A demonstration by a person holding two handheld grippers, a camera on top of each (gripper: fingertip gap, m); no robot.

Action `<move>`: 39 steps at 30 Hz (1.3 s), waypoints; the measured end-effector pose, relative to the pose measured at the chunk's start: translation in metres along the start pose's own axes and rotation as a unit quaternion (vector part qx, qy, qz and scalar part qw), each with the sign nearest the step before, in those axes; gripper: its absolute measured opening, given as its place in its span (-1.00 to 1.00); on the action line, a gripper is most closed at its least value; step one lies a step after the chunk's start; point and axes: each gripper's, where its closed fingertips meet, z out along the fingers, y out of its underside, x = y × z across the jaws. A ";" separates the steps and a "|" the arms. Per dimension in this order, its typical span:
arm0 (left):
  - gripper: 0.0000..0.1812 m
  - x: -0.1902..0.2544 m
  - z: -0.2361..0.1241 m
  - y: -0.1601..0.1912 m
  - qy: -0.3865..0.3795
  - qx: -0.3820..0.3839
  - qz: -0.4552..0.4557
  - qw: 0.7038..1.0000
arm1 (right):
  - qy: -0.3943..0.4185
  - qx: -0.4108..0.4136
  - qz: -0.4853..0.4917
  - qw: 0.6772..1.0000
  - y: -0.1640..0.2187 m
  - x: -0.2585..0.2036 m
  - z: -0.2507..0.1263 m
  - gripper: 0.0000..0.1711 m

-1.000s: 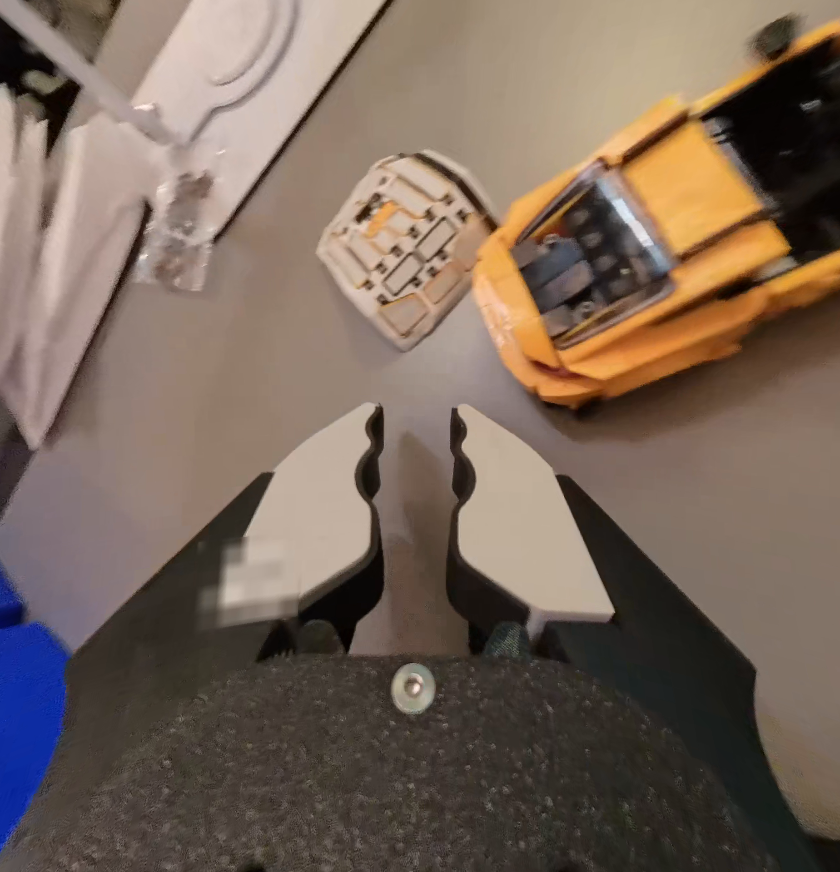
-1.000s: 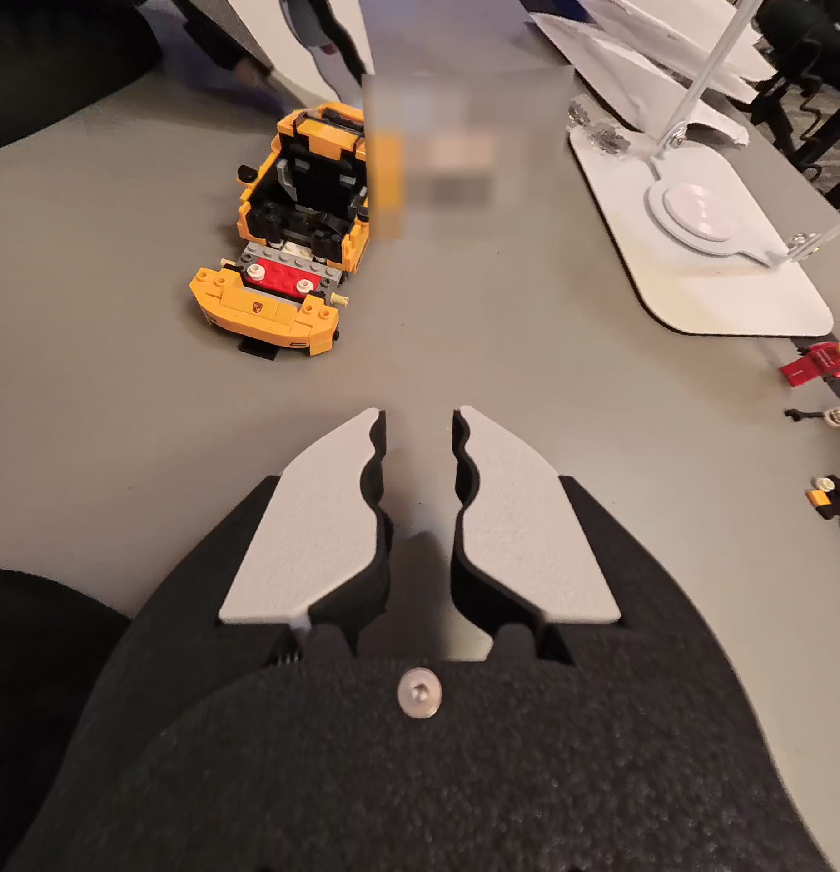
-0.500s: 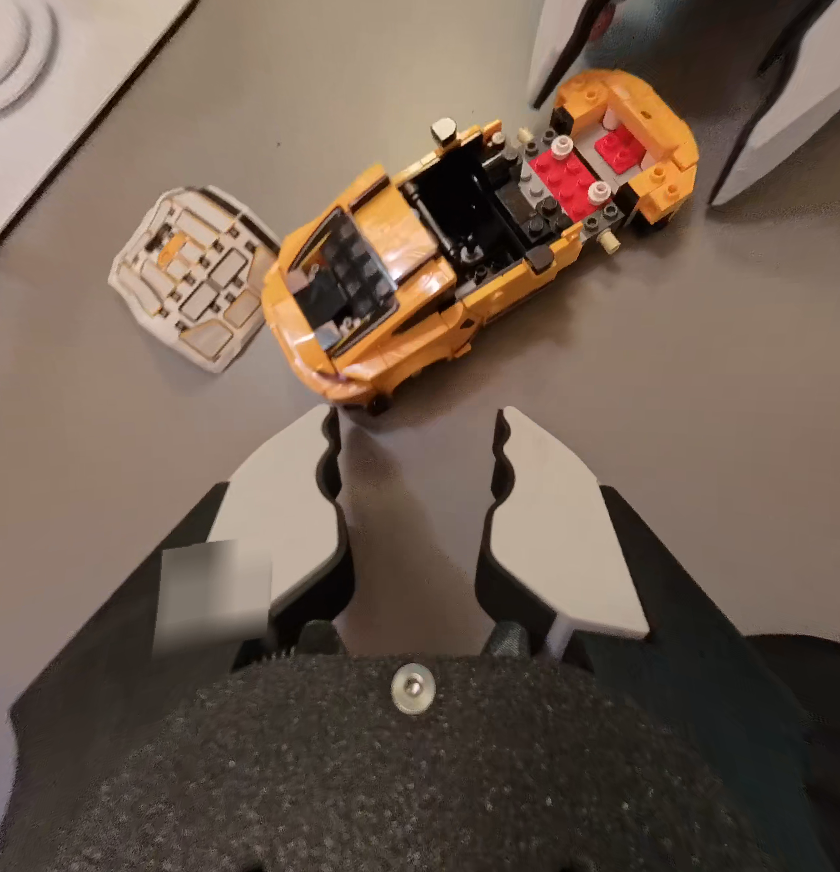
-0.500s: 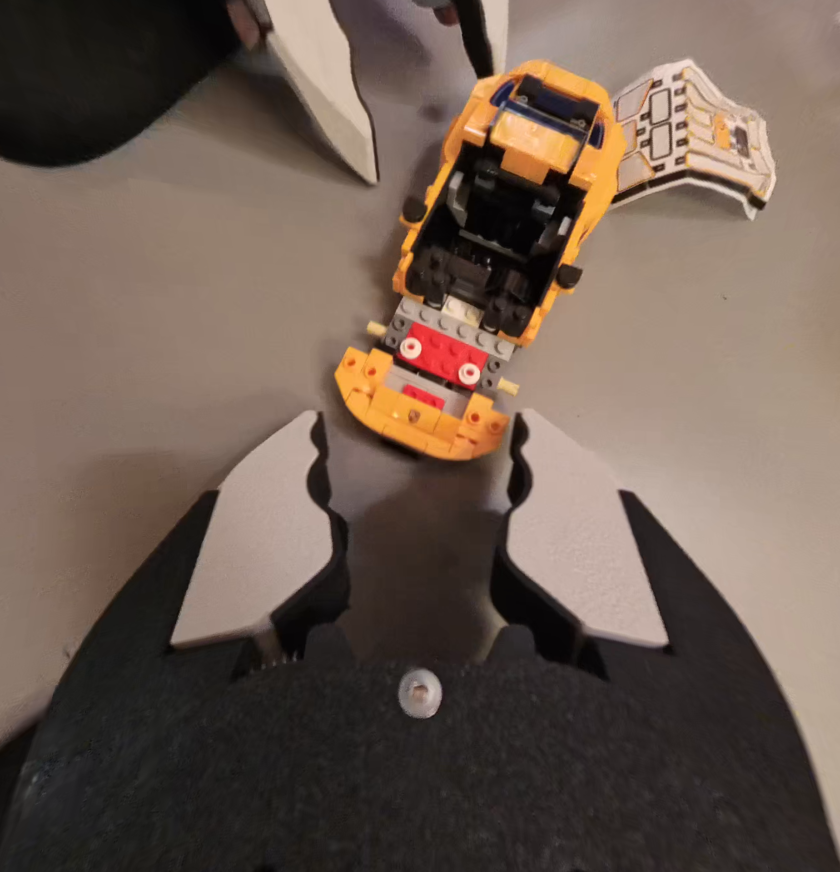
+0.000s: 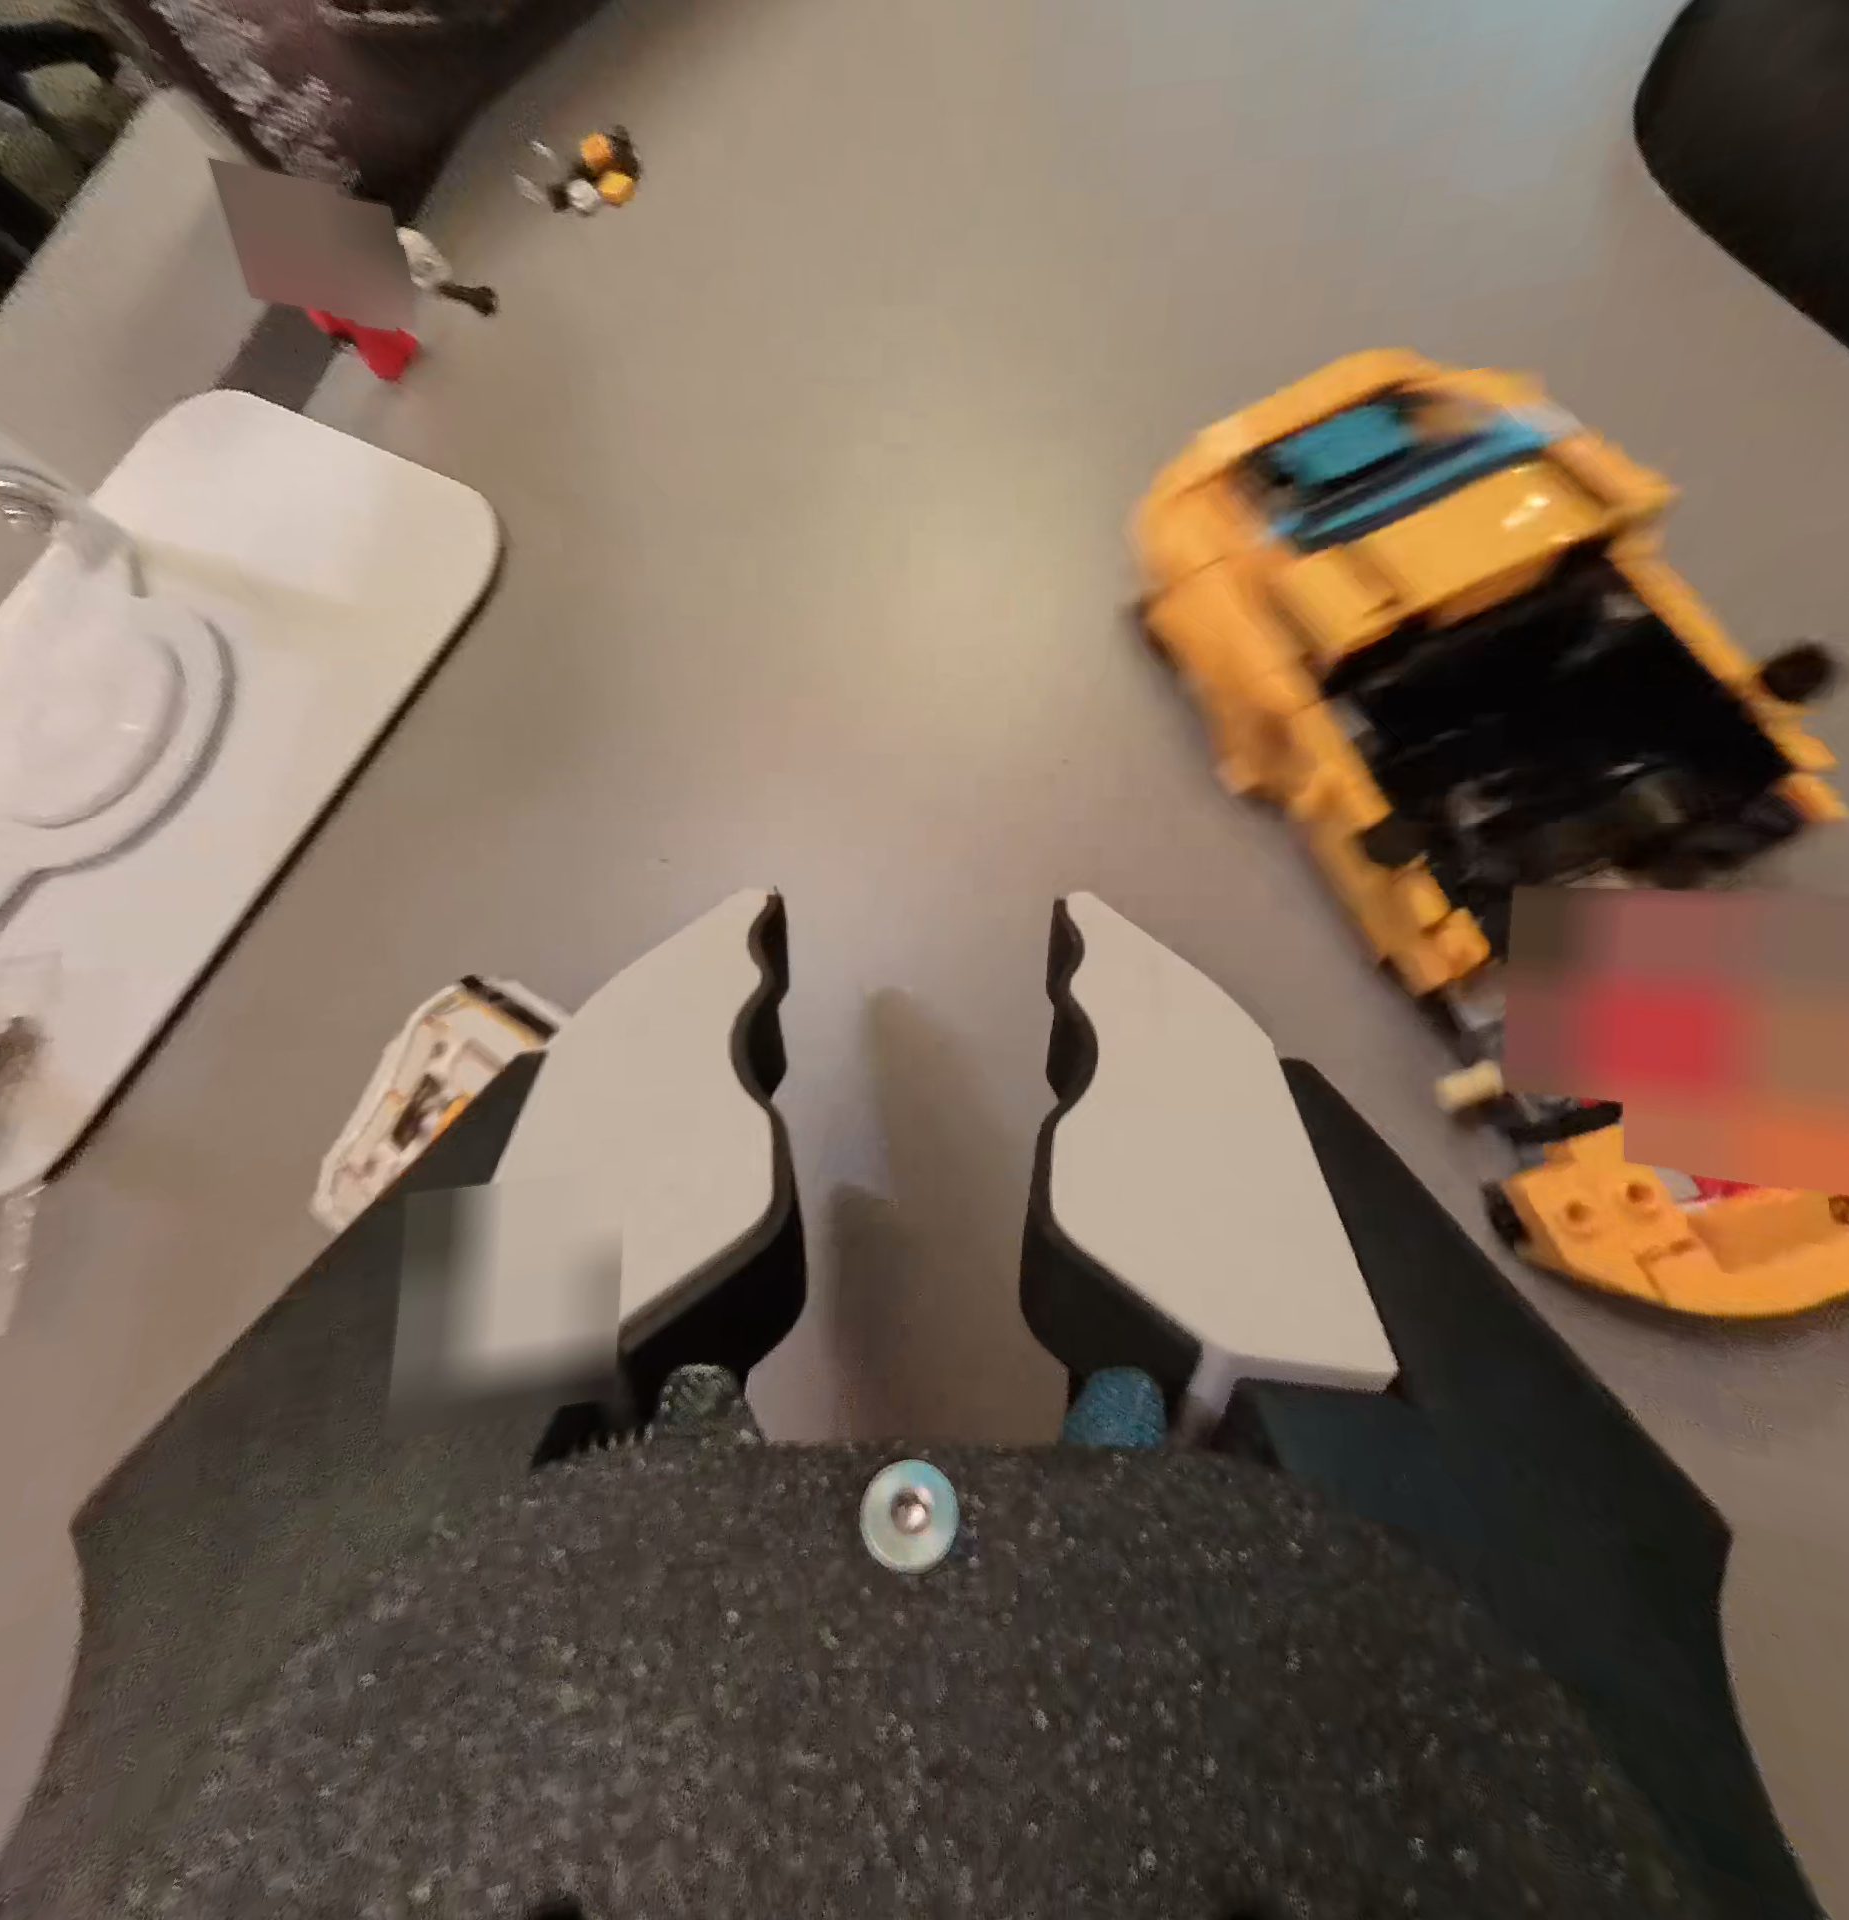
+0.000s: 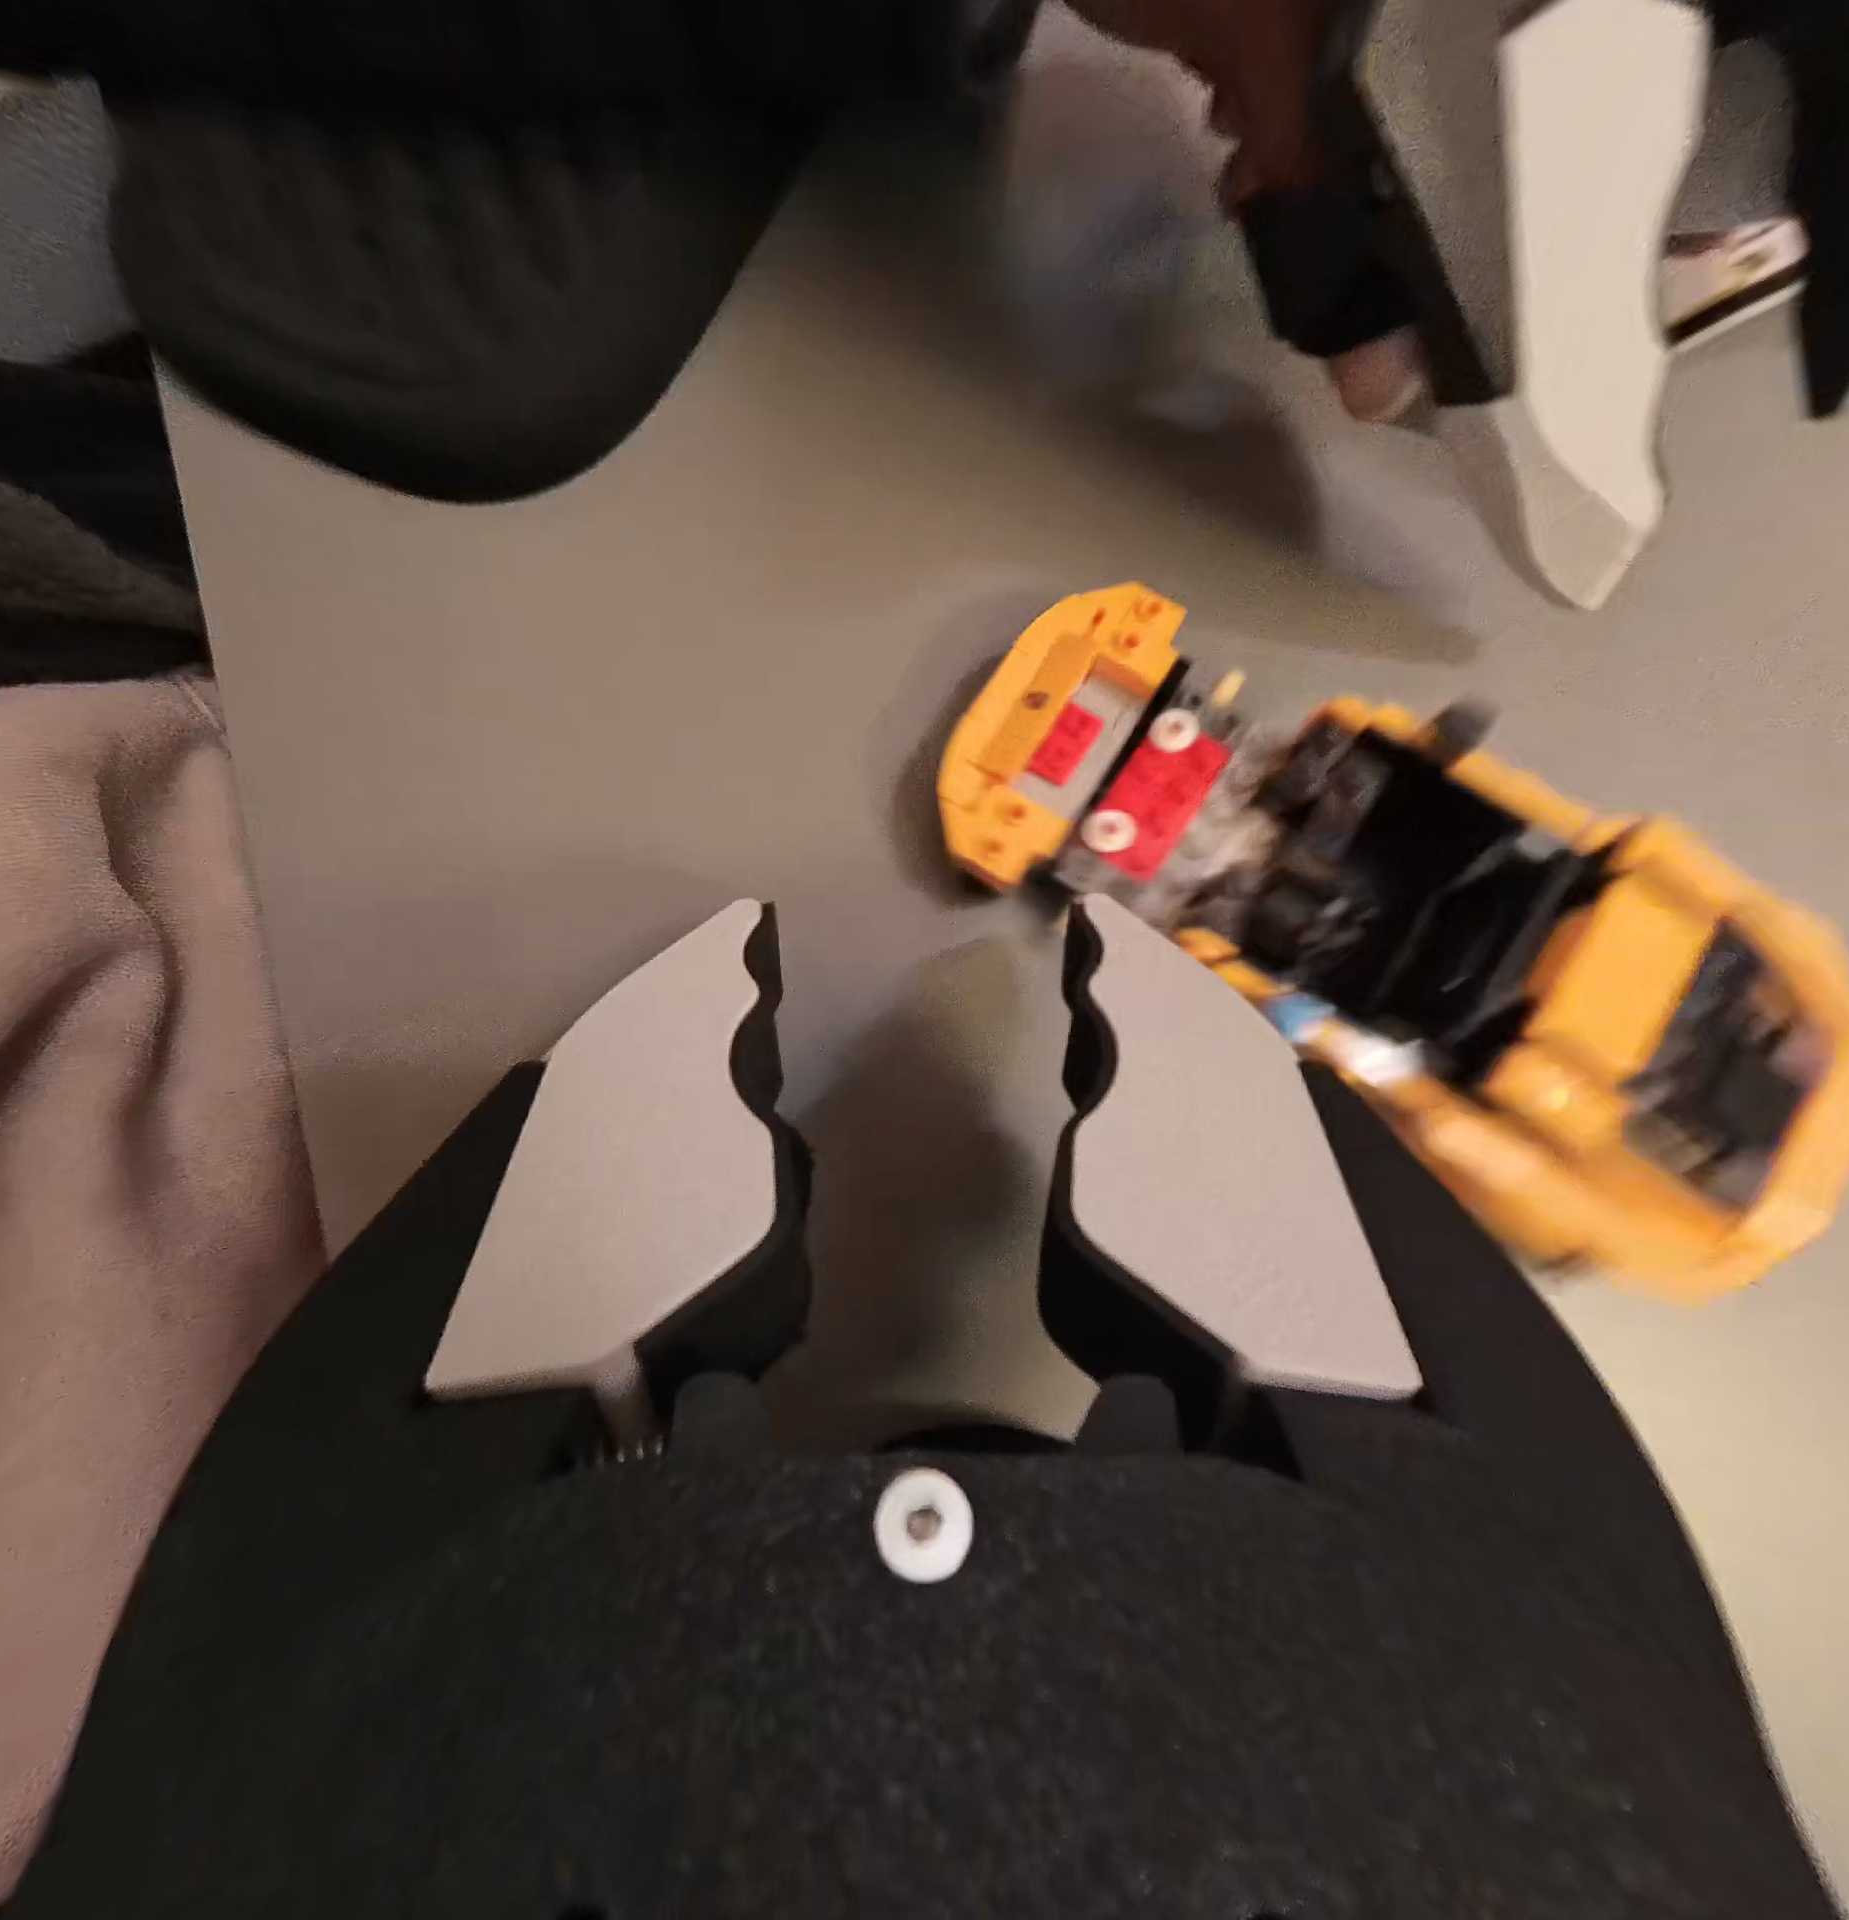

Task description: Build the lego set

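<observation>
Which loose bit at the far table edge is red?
The red piece beside the white board; the yellow-and-black cluster lies farther off.

Left wrist view: the lego car (image 5: 1419, 644) lies on the counter (image 5: 847, 520) at 2 o'clock of the left gripper (image 5: 915, 914). The sticker sheet (image 5: 421, 1091) lies at 9 o'clock, partly under the gripper. The stand base (image 5: 224, 665) lies at 10 o'clock; loose lego pieces (image 5: 587, 182) lie at 11 o'clock, far back.

Right wrist view: the car (image 6: 1419, 935) lies at 2 o'clock of the right gripper (image 6: 915, 925), just beside it.
</observation>
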 end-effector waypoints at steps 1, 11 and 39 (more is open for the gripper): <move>-0.48 -0.003 -0.008 0.000 -0.010 0.009 -0.002 1.000 | 0.007 0.020 -0.008 1.000 -0.003 0.006 -0.006 -0.43; -0.45 0.077 -0.056 0.022 0.073 0.046 0.052 0.995 | 0.077 -0.063 -0.144 0.984 0.024 0.077 -0.053 -0.04; -0.56 0.024 -0.067 0.022 -0.017 0.094 -0.040 0.995 | -0.016 -0.198 -0.275 0.941 -0.002 0.179 0.014 -0.04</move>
